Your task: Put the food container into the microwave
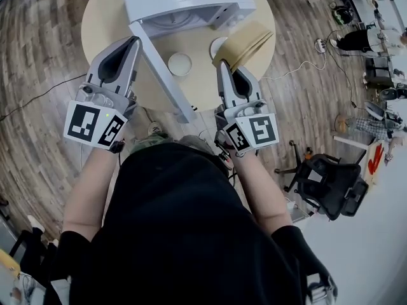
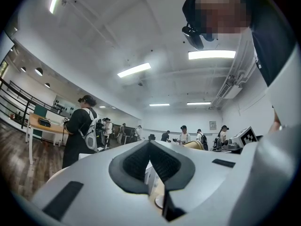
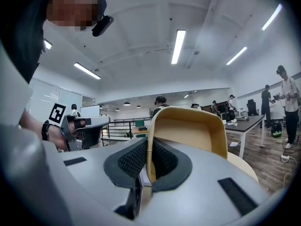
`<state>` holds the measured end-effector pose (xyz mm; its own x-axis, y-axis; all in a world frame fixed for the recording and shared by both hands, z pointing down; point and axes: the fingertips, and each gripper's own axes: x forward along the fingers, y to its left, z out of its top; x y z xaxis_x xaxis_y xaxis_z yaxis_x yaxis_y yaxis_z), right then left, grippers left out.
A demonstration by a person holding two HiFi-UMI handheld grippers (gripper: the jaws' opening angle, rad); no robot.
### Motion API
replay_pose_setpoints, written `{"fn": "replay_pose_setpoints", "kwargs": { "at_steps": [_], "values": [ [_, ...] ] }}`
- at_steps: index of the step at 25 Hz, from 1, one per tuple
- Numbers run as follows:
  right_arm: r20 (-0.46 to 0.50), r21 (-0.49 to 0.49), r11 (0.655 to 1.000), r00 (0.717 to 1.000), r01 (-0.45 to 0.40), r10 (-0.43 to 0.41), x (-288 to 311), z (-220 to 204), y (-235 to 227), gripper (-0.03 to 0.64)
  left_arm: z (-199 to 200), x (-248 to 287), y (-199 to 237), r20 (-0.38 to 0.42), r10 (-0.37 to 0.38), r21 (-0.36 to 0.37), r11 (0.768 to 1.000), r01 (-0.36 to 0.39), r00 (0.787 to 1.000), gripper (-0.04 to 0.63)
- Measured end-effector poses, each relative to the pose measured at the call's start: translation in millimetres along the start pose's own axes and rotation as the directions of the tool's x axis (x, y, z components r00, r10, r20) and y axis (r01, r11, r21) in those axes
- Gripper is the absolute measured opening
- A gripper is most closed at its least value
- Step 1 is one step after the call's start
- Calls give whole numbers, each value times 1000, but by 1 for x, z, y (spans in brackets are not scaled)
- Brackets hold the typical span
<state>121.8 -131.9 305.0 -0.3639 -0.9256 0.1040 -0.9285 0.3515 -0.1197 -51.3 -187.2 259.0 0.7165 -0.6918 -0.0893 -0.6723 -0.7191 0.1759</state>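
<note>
Beside one microwave [image 1: 184, 2] — one container [image 1: 249, 42]

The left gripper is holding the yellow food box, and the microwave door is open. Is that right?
No, the right gripper holds the yellow food box, fingers shut on its rim; the right gripper view shows it. The microwave door is open.

Black short-sleeved top [image 1: 184, 234]. Left tongs [image 1: 134, 40] and right tongs [image 1: 222, 63] - grey moulded shells, black ribbed pads - each backed by a white cube with black square markers: left cube [image 1: 95, 124], right cube [image 1: 255, 132].
</note>
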Motion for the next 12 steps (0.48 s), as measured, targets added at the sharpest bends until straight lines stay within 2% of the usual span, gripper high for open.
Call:
{"fn": "replay_pose_setpoints", "kwargs": {
  "at_steps": [5, 12],
  "values": [
    [0, -8, 1000, 1000, 10, -10, 10, -2, 1, 32, -1, 4, 10, -2, -14, 3, 1000, 14, 1000, 20],
    [-3, -19, 1000, 1000, -7, 7, 22, -5, -3, 32, -6, 5, 18, -13, 7, 11, 1000, -7, 1000, 20]
  ]
}}
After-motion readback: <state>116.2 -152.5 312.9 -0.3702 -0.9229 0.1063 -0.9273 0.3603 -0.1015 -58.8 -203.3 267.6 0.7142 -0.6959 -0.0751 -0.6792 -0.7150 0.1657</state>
